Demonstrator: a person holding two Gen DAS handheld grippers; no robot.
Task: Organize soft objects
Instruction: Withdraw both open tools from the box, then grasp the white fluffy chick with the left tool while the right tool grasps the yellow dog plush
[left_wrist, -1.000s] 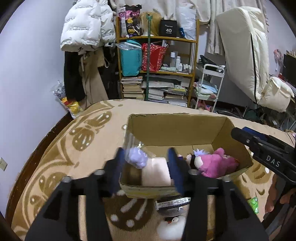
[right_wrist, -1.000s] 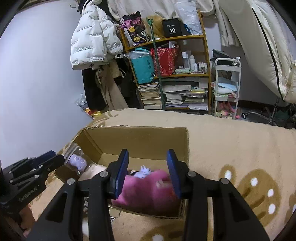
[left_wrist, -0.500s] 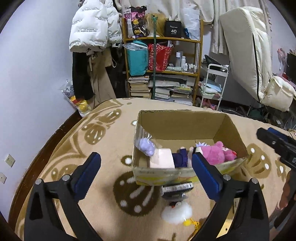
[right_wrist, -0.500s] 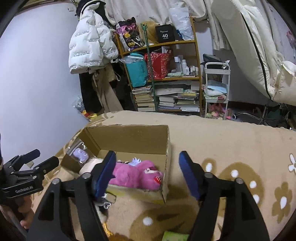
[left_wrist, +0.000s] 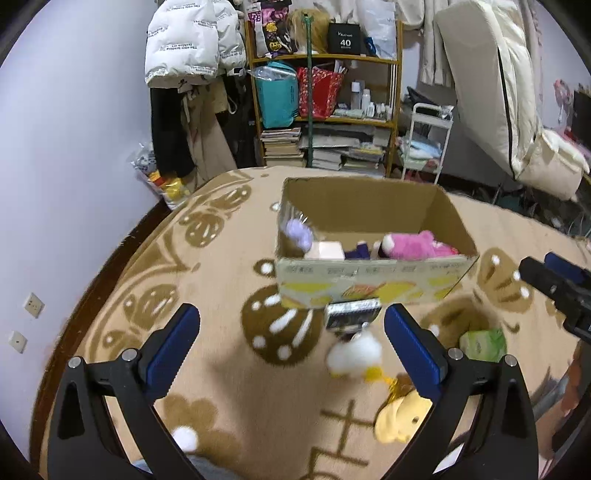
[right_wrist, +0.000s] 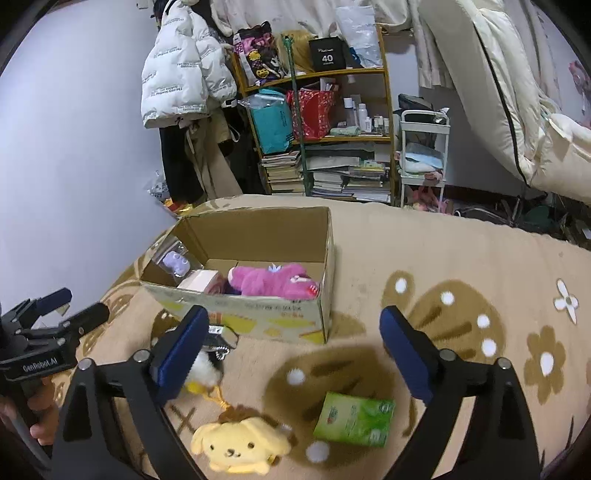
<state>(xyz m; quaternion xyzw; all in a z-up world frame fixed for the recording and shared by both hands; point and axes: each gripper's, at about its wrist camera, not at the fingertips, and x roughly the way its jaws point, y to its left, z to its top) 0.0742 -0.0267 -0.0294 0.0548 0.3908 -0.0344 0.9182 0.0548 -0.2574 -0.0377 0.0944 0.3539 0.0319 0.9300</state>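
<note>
**Soft toys: part boxed, part loose**

Boxed: purple toy (right_wrist: 176, 263) at left, pink plush (right_wrist: 271, 282) at right, inside the cardboard box (right_wrist: 258, 317). Loose on the near blanket (right_wrist: 461, 266): white toy (left_wrist: 352, 356), yellow plush (right_wrist: 236, 445), green packet (right_wrist: 352, 419). Left gripper (left_wrist: 291, 345) and right gripper (right_wrist: 293, 352): both angled down, jaws just opened wide, empty.

Beige blanket (right_wrist: 424, 251) bears cardboard box (right_wrist: 280, 314), yellow plush (right_wrist: 236, 446), green packet (right_wrist: 351, 419).
</note>
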